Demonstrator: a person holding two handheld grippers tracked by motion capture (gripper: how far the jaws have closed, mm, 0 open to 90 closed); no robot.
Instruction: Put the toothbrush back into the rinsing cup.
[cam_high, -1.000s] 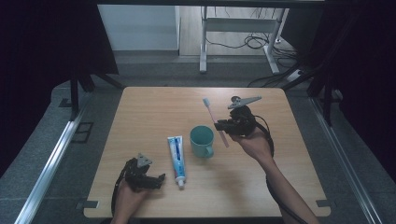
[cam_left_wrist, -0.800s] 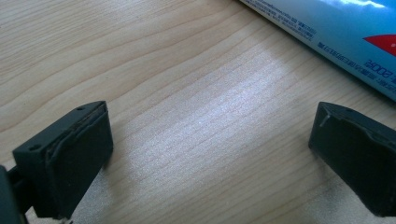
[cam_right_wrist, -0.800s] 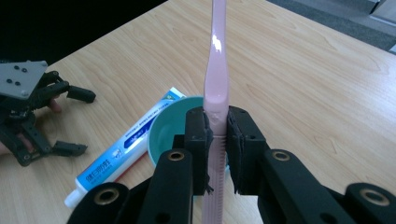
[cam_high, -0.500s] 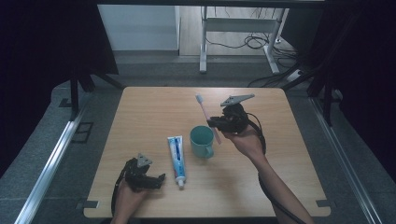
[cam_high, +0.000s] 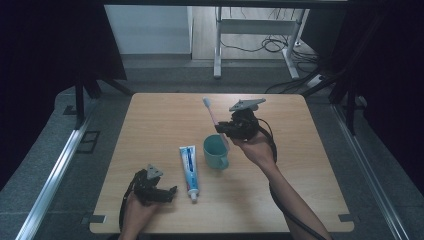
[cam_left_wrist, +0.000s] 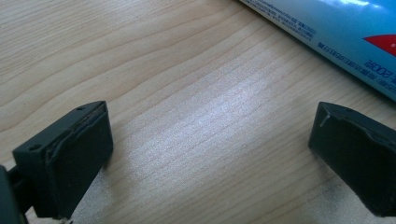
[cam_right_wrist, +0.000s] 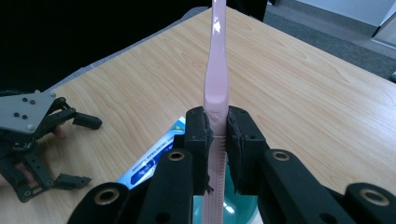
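Now I am resting my left gripper (cam_high: 159, 189) on the wooden surface (cam_high: 310, 165), its jaws standing wide apart with nothing between them. Just beyond its right jaw a blue toothpaste tube (cam_high: 189, 167) is lying flat. Further right, a teal cup (cam_high: 215, 152) is standing upright. My right gripper (cam_high: 226, 131) is hovering above that cup, its jaws clamped together on the handle of a pink toothbrush (cam_right_wrist: 216, 79), which is slanting up and away from the jaws, its lower end pointing toward the cup's mouth.
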